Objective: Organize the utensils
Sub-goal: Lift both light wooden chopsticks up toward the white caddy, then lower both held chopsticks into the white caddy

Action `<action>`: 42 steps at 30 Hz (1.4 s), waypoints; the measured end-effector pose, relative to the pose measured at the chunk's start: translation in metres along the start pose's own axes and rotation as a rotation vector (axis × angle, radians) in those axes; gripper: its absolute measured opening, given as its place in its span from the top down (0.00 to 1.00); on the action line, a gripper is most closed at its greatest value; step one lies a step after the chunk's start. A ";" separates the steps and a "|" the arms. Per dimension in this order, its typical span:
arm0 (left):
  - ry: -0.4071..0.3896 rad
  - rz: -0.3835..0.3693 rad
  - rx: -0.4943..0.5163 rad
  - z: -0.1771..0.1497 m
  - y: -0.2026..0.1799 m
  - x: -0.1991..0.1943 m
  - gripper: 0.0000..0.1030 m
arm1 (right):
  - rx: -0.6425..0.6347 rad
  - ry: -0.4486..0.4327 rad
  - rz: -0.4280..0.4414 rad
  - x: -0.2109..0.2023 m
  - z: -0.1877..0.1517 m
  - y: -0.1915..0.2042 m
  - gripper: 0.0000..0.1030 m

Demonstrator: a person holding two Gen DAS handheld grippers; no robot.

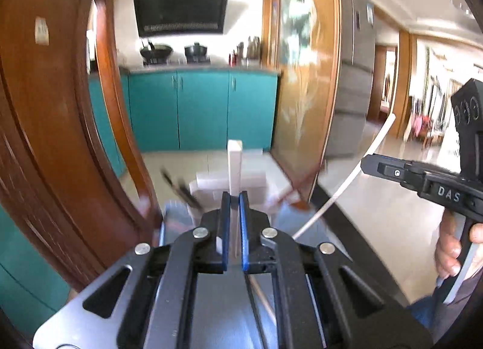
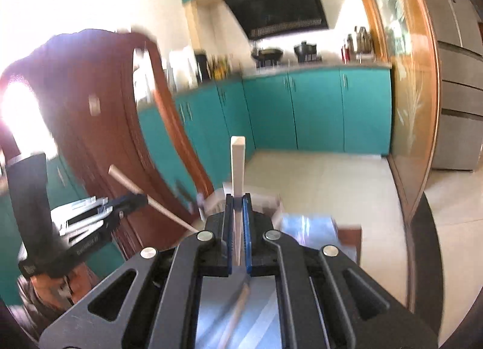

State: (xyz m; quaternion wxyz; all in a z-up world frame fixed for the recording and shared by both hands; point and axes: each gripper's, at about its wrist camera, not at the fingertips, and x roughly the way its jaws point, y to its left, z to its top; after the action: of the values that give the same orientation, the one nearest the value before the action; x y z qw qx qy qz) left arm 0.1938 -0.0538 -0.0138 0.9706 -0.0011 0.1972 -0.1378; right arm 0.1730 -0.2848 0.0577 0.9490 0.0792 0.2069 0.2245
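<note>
Partway through, judging by both views. Clenched in the left gripper (image 1: 235,198), pads pressed on either side: a white chopstick (image 1: 235,165), upright and raised clear of the table (image 2: 311,223). Clenched likewise in the right gripper (image 2: 238,198): a second chopstick (image 2: 238,165), also upright and off the table; from the left wrist, visible off to the right, slanting out of that gripper's jaws. Just beyond both grippers, on the far part of the table: a blurred white holder (image 1: 211,183), with dark utensils (image 1: 181,189) at its left side, lying or leaning, cannot tell which. To the left, close by: a wooden chair back (image 1: 60,122). Done so far, apparently: the pickup of the pair. Left to do, most likely: bringing both chopsticks over the holder, lowering them in, letting go. Whether anything already sits sorted inside the holder: too blurred to tell.
</note>
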 end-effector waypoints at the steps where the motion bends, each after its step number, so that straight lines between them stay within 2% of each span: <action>1: -0.019 -0.001 -0.010 0.009 0.002 -0.003 0.93 | 0.013 -0.027 0.002 0.000 0.009 -0.001 0.94; 4: -0.088 -0.008 -0.067 0.046 0.014 -0.014 0.93 | 0.085 -0.111 -0.022 0.008 0.038 -0.007 0.94; 6: -0.123 -0.016 -0.125 0.068 0.027 -0.011 0.93 | 0.112 -0.157 -0.037 0.011 0.045 -0.008 0.94; 10: -0.144 -0.025 -0.176 0.083 0.042 0.005 0.93 | 0.128 -0.172 -0.076 0.024 0.045 -0.007 0.94; 16: -0.157 0.005 -0.232 0.082 0.051 0.025 0.93 | 0.116 -0.218 -0.126 0.048 0.038 -0.014 0.94; 20: -0.210 0.039 -0.273 0.077 0.061 0.032 0.93 | 0.063 -0.140 -0.150 0.077 0.025 -0.011 0.94; 23: -0.172 0.106 -0.253 0.071 0.058 0.060 0.93 | 0.017 -0.094 -0.164 0.091 0.011 -0.004 0.94; 27: -0.082 0.125 -0.235 0.054 0.056 0.088 0.93 | -0.035 -0.055 -0.177 0.096 -0.005 0.003 0.94; 29: -0.063 0.138 -0.221 0.048 0.053 0.092 0.93 | -0.041 -0.046 -0.181 0.095 -0.009 0.006 0.94; 32: -0.053 0.138 -0.202 0.043 0.049 0.092 0.93 | -0.047 -0.050 -0.196 0.088 -0.014 0.007 0.91; 36: -0.083 0.162 -0.156 0.037 0.040 0.085 0.93 | -0.076 -0.086 -0.209 0.069 -0.022 0.015 0.83; 38: -0.120 0.161 -0.138 0.030 0.036 0.071 0.93 | -0.096 -0.113 -0.179 0.055 -0.026 0.021 0.83; 40: -0.163 0.165 -0.123 0.019 0.032 0.056 0.90 | -0.133 -0.127 -0.086 0.042 -0.039 0.028 0.83; 42: -0.192 0.180 -0.116 0.007 0.030 0.045 0.83 | -0.171 -0.085 -0.019 0.037 -0.059 0.034 0.82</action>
State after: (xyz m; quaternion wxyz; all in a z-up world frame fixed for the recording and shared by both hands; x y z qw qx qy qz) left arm 0.2445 -0.0374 -0.0262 0.9918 -0.0527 0.1103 -0.0377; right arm 0.1648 -0.2343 -0.0006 0.9622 0.0055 0.1471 0.2289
